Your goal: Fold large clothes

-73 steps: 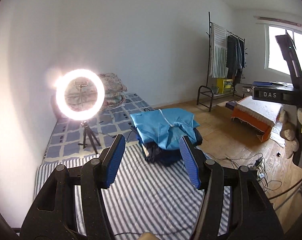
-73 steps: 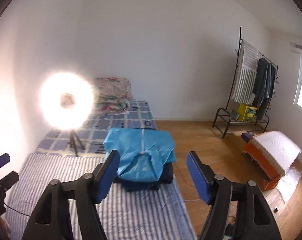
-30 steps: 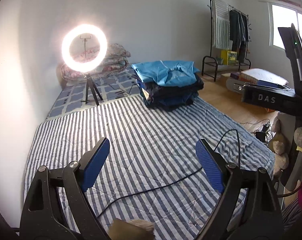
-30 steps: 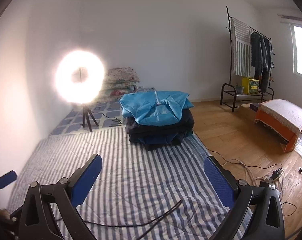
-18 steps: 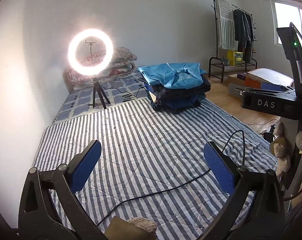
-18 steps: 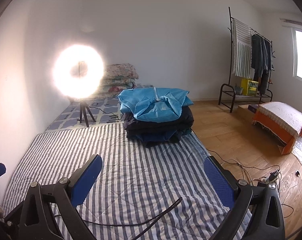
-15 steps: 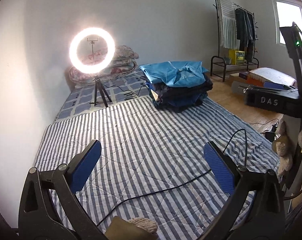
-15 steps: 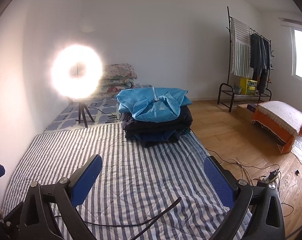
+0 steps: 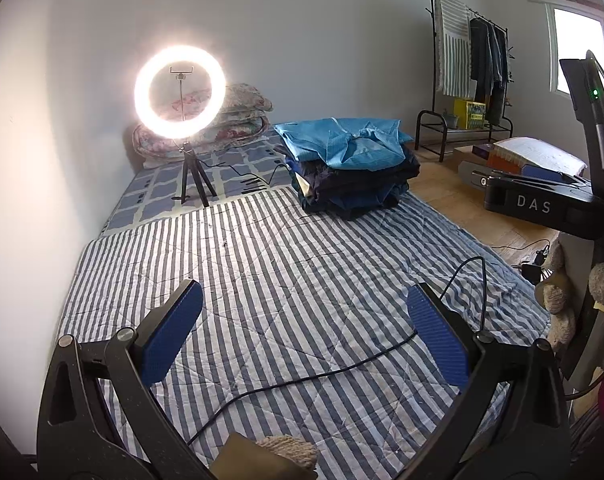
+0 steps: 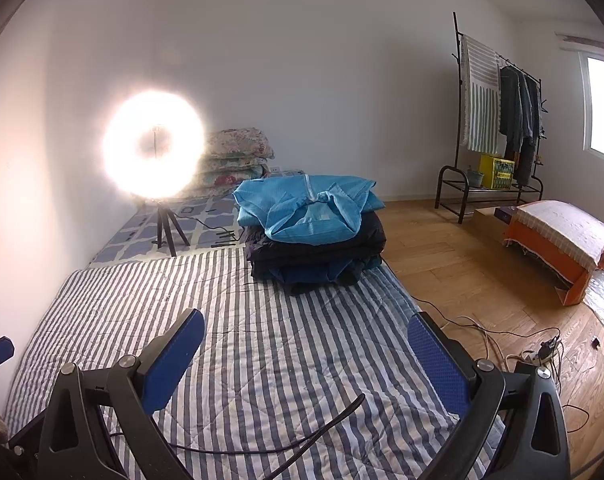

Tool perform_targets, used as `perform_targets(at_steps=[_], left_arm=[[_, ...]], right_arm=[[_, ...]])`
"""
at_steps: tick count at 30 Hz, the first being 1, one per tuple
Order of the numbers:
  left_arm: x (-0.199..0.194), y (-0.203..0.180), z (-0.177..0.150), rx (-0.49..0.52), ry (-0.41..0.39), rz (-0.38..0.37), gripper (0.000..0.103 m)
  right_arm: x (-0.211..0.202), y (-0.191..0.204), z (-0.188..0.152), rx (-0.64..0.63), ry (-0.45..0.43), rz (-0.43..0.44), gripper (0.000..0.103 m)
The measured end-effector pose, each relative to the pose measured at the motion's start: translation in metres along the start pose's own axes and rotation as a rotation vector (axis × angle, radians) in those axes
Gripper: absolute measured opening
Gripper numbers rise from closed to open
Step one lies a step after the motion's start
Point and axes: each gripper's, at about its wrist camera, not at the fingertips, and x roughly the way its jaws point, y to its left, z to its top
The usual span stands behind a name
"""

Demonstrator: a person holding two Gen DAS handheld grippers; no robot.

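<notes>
Both my jaws stood wide and empty, left gripper (image 9: 302,328) having just opened fully, while the stack of folded clothes (image 10: 311,228) lay well ahead at the striped quilt's (image 9: 282,272) far edge, nearer my right gripper (image 10: 305,354), I judged.

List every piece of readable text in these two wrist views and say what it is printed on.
"DAS": white letters on the black body of the right gripper, seen from the left wrist view.
The yellow box on the black clothes rack's lower shelf carries a dark printed panel, too small to read.
Nothing else legible in either view.
</notes>
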Motion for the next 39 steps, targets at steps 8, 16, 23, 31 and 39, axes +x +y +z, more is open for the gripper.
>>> perform_targets(at_steps=[8, 16, 23, 31, 39], left_arm=[[-0.0011, 0.0011, 0.0001, -0.003, -0.002, -0.005, 0.103], [-0.0015, -0.0005, 0.0014, -0.005, -0.004, -0.015, 0.103], [-0.0021, -0.0041, 0.0009, -0.005, -0.011, -0.015, 0.103], [-0.0046, -0.004, 0.0014, -0.014, -0.018, -0.015, 0.103], [-0.0049, -0.0044, 0.0022, -0.015, -0.019, -0.016, 0.103]], right_arm=[[0.0033, -0.0041, -0.0007, 0.016, 0.01, 0.002, 0.103], [0.0036, -0.0085, 0.0001, 0.041, 0.013, 0.003, 0.103], [0.0034, -0.0093, -0.0011, 0.046, 0.013, 0.0, 0.103], [0.0021, -0.0099, -0.0008, 0.049, 0.01, 0.001, 0.103], [0.0025, -0.0095, 0.0003, 0.046, 0.011, 0.001, 0.103]])
